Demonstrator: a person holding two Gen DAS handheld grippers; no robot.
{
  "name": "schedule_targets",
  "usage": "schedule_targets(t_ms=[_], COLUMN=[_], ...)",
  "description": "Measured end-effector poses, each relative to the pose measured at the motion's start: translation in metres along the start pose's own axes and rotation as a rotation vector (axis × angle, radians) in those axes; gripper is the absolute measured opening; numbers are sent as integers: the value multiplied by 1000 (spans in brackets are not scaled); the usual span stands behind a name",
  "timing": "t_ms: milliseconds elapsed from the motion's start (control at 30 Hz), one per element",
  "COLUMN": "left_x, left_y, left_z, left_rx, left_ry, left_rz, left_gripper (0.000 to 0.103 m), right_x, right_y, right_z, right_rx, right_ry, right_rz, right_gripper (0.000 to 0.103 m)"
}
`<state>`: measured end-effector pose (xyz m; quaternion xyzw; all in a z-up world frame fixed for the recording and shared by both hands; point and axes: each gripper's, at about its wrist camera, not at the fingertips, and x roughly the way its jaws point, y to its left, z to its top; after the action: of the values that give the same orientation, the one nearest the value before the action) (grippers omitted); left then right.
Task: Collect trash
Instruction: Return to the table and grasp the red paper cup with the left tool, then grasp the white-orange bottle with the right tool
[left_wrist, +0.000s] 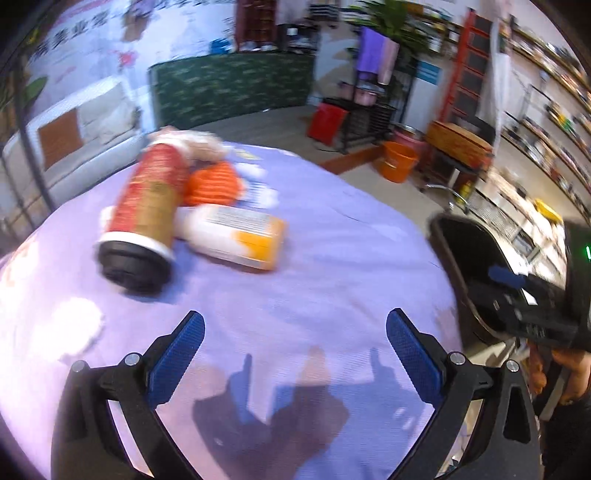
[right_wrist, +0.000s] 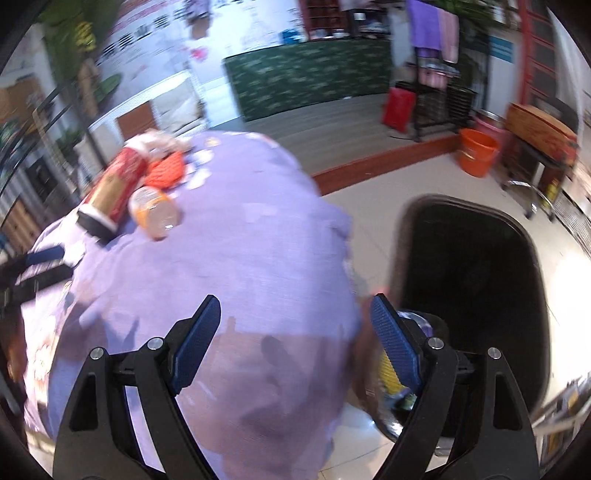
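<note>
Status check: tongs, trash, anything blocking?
Left tongs and right tongs open, empty. Can, bottle lying on table. Bin beside it. Nothing blocking.

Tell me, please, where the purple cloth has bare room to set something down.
Bare: the near cloth, from the white bottle to the edge by the black bin. Crowded: the far left corner, with red can and orange item.

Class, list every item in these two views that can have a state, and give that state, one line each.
Left gripper: open, empty.
Right gripper: open, empty.
Red can: lying on its side.
White bottle: lying on its side, touching the can.
Black bin: open on the floor beside the table.
</note>
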<state>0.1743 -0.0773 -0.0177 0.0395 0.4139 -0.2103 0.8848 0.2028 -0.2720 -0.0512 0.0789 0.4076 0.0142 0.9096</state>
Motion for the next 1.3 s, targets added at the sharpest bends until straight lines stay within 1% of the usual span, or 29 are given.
schedule_targets(t_ms=[67, 167, 233, 300, 367, 500, 667, 733, 767, 800, 867, 900, 1000, 1100, 1200, 1300], left_x=[-1, 6, 15, 28, 42, 70, 109, 121, 129, 133, 141, 141, 133, 116, 91, 65], left_y=[23, 59, 79, 95, 108, 128, 139, 143, 146, 147, 148, 148, 150, 150, 155, 161], left_z=[13, 34, 47, 61, 74, 93, 106, 109, 109, 108, 106, 106, 104, 98, 89, 73], left_rx=[-28, -17, -8, -4, 6, 11, 17, 7, 3, 4, 22, 29, 33, 45, -1, -48], left_ry=[6, 23, 60, 102, 135, 196, 309, 352, 387, 413, 456, 458, 444, 405, 349, 287], left_rz=[22, 87, 100, 96, 113, 115, 112, 100, 94, 87, 88, 90, 98, 118, 95, 111], left_gripper=[97, 97, 94, 93, 92, 92, 91, 86, 84, 79, 77, 74, 74, 74, 74, 74], right_x=[3, 6, 9, 14, 18, 25, 33, 36, 38, 40, 44, 45, 50, 56, 62, 72], right_y=[14, 32, 41, 47, 52, 60, 70, 75, 77, 80, 85, 87, 95, 104, 116, 132], right_z=[7, 14, 17, 18, 17, 15, 20, 24, 26, 28, 33, 36, 41, 48, 58, 69], right_rx=[-45, -101, -123, -134, -143, -160, -194, -213, -222, -230, -251, -261, -287, -310, -350, -404], right_ry=[6, 11, 20, 32, 49, 73, 84, 84, 84, 84, 84, 83, 81, 77, 70, 74], right_rz=[20, 37, 49, 56, 62, 64, 65, 63, 63, 65, 67, 66, 69, 79, 100, 104], right_gripper=[83, 83, 83, 83, 83, 83, 83, 83, 83, 83, 83, 83, 83, 83, 83, 83])
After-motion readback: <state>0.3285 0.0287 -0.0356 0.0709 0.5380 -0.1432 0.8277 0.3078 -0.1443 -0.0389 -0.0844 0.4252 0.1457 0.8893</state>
